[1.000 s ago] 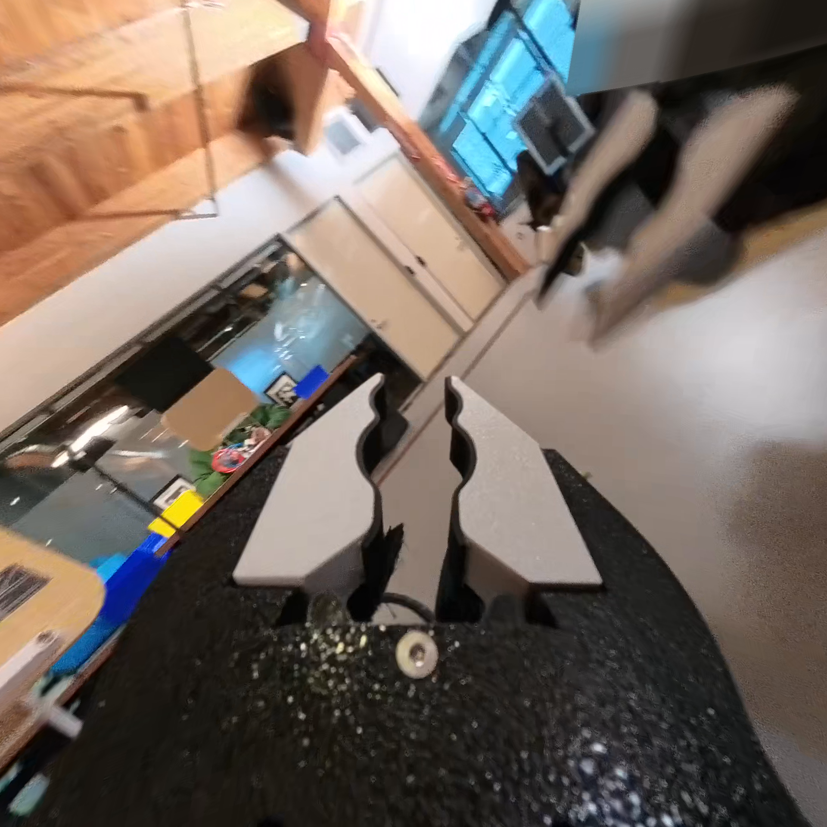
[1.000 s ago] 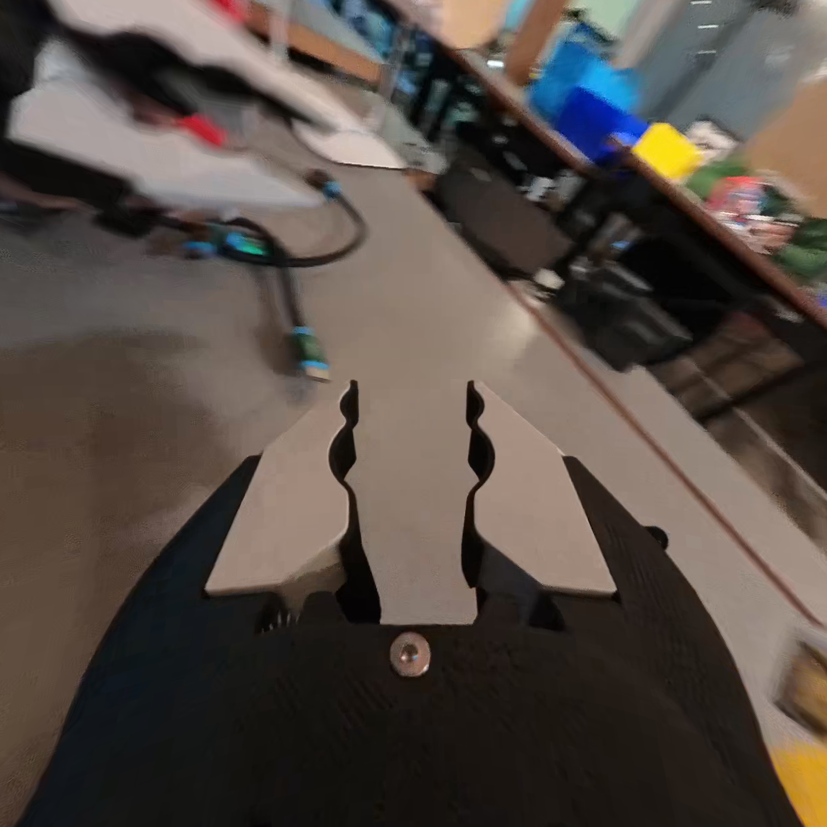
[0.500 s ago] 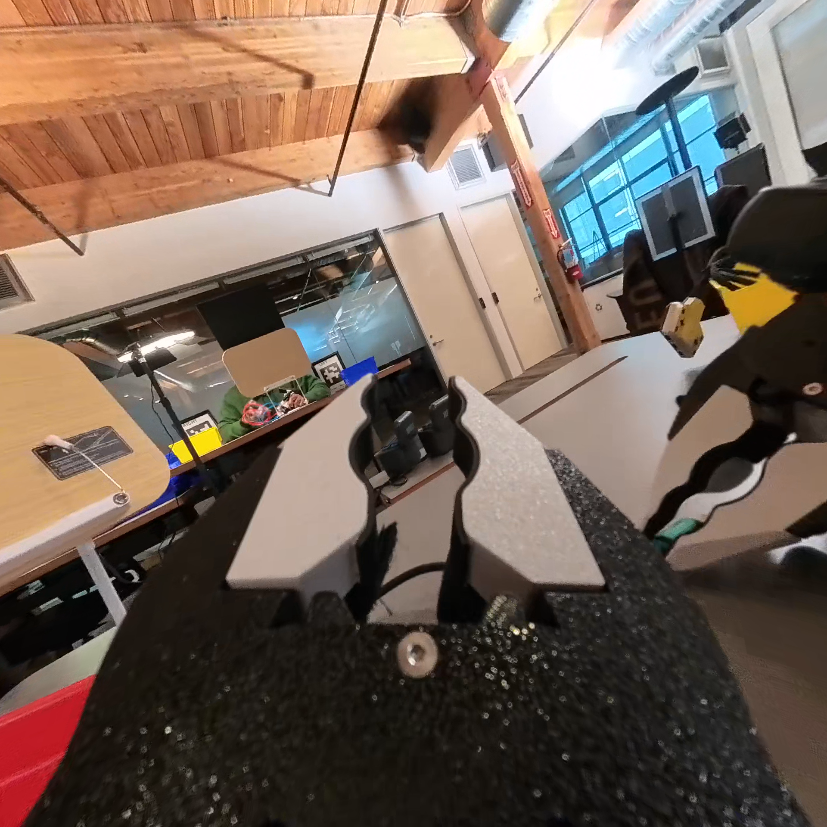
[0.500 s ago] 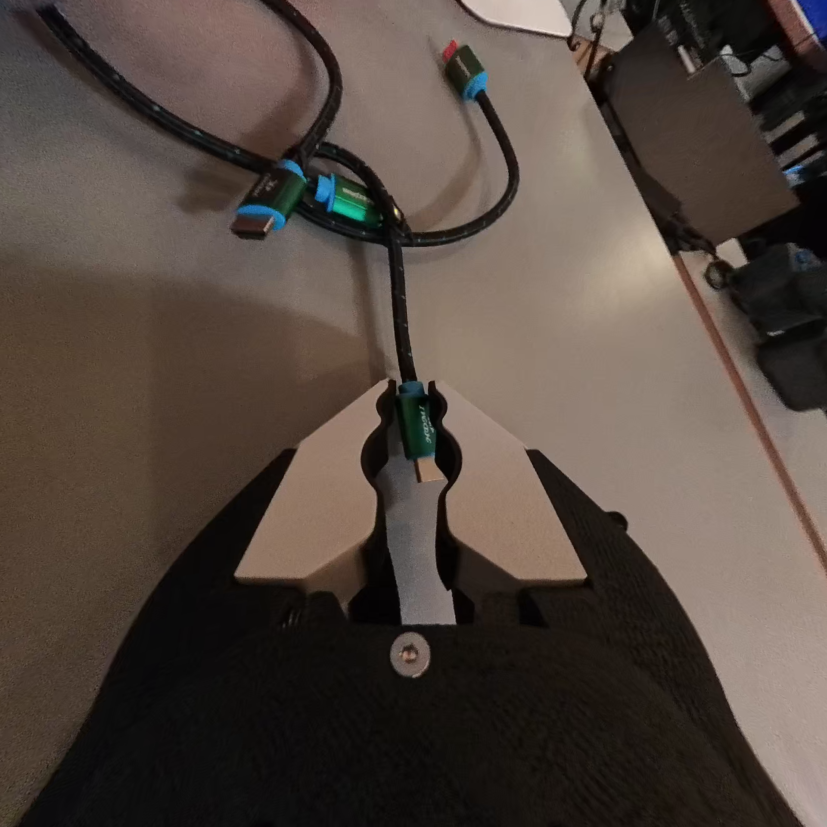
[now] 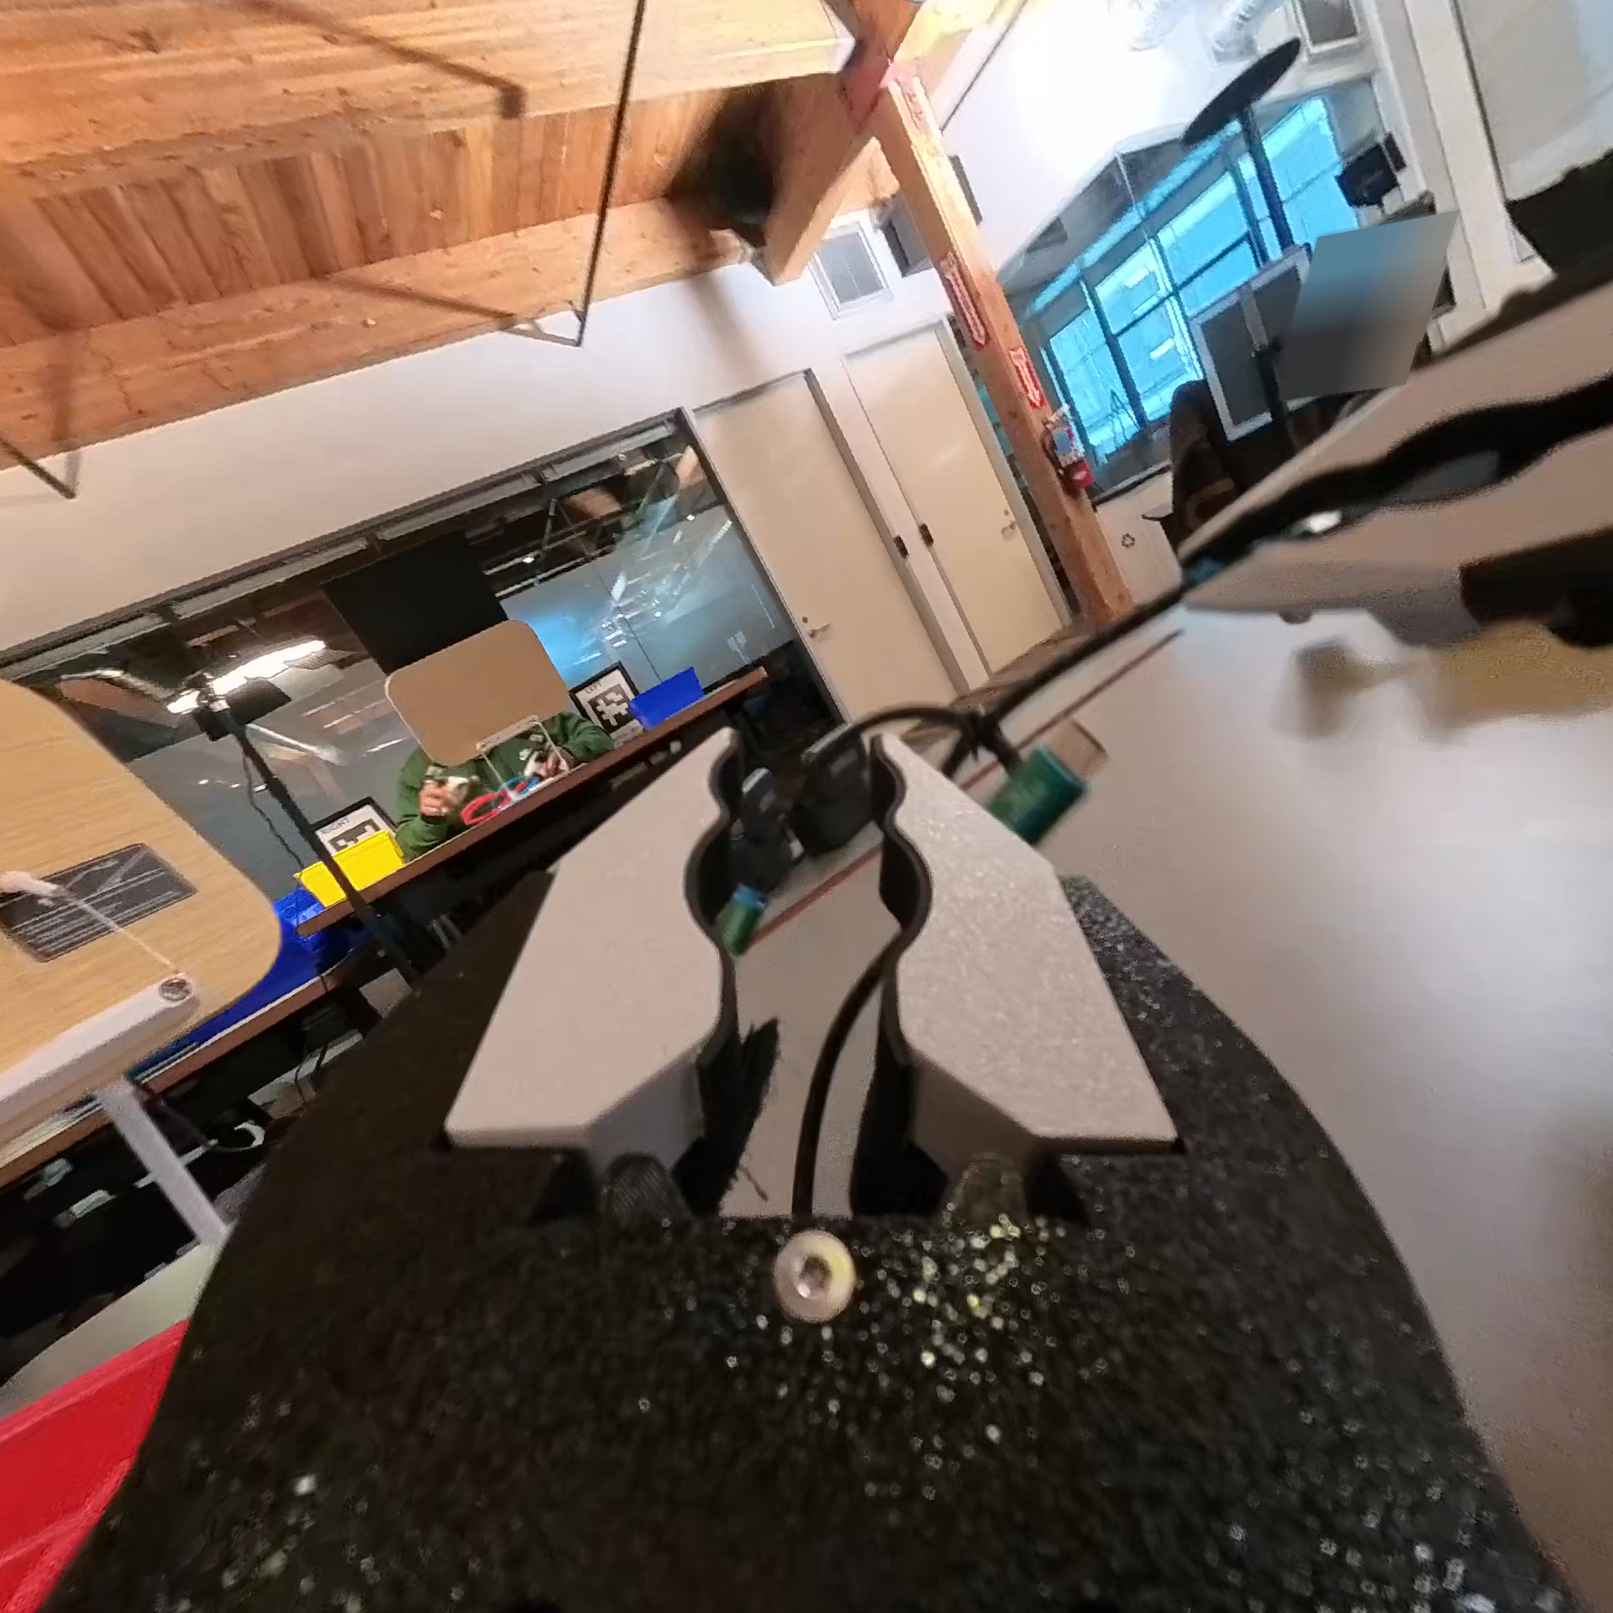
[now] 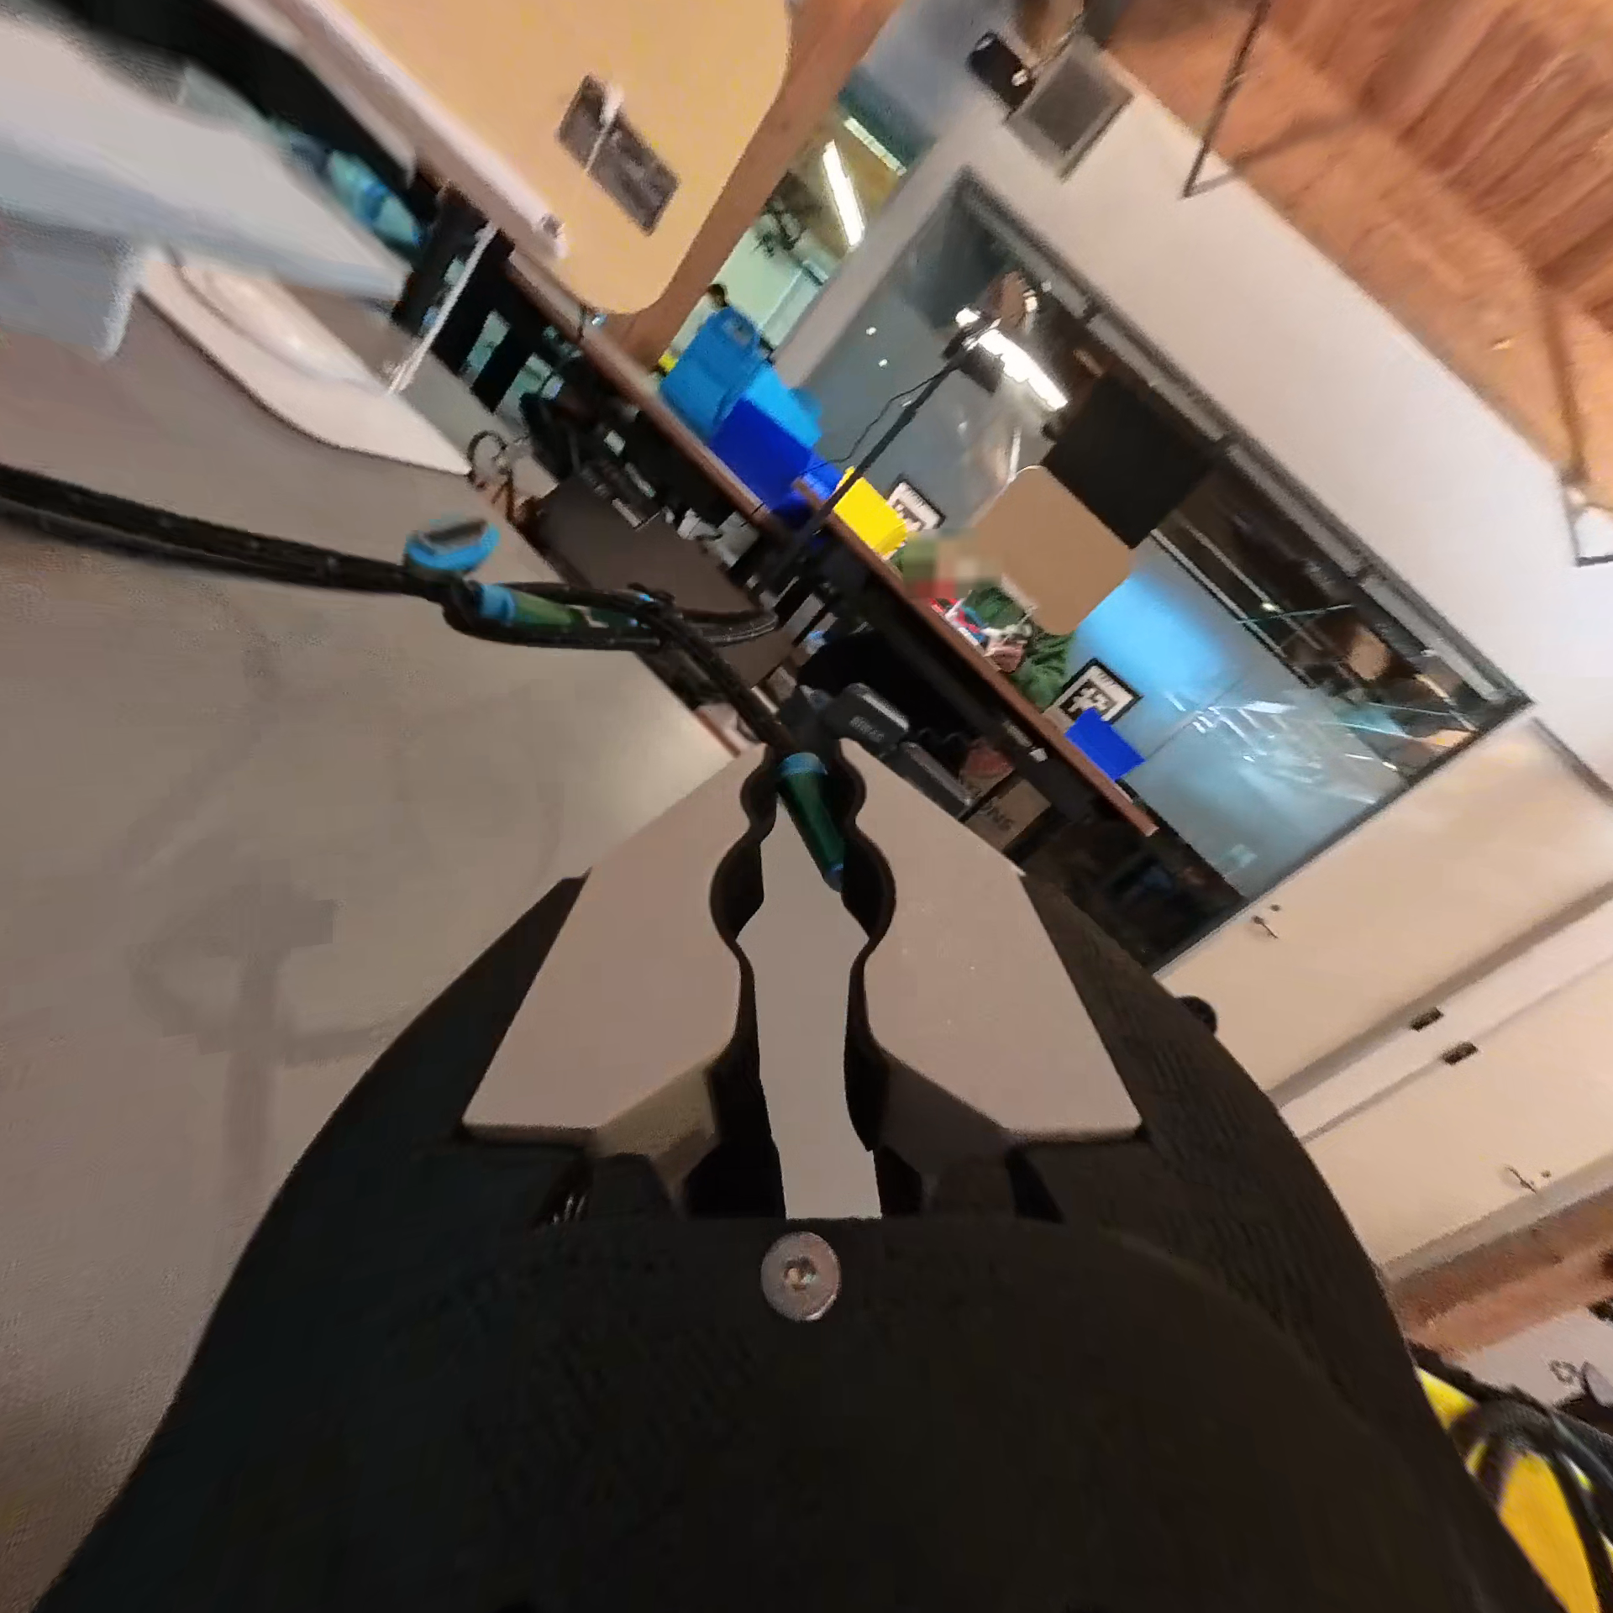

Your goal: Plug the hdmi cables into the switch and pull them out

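Observation:
My right gripper (image 6: 799, 772) is shut on a green HDMI plug (image 6: 812, 820) with a blue collar and holds it tilted above the grey table (image 6: 305, 829). Its braided black cable (image 6: 698, 672) trails away to the left. Two more plugs (image 6: 449, 541) (image 6: 532, 602) lie among the cables beyond. My left gripper (image 5: 803, 759) is low over the table with its jaws apart, gripping nothing. A thin black cable (image 5: 829, 1047) runs between its fingers. Green plugs (image 5: 1034, 790) (image 5: 740, 916) show ahead. The right gripper (image 5: 1396, 524) is blurred at upper right. No switch is visible.
The table's far edge (image 6: 716, 733) lies just past the cables. Beyond it a long bench (image 6: 960, 663) holds blue and yellow bins (image 6: 759, 436), and a person in green (image 5: 489, 785) sits there. A wooden panel (image 5: 87, 873) and something red (image 5: 70, 1440) are at the left. My hands' fingertips stand some 15 cm from each other.
The right gripper came down over a green plug, shut on it, and has now lifted it off the table, tilting upward. The left gripper stayed apart and shifted closer to the cables.

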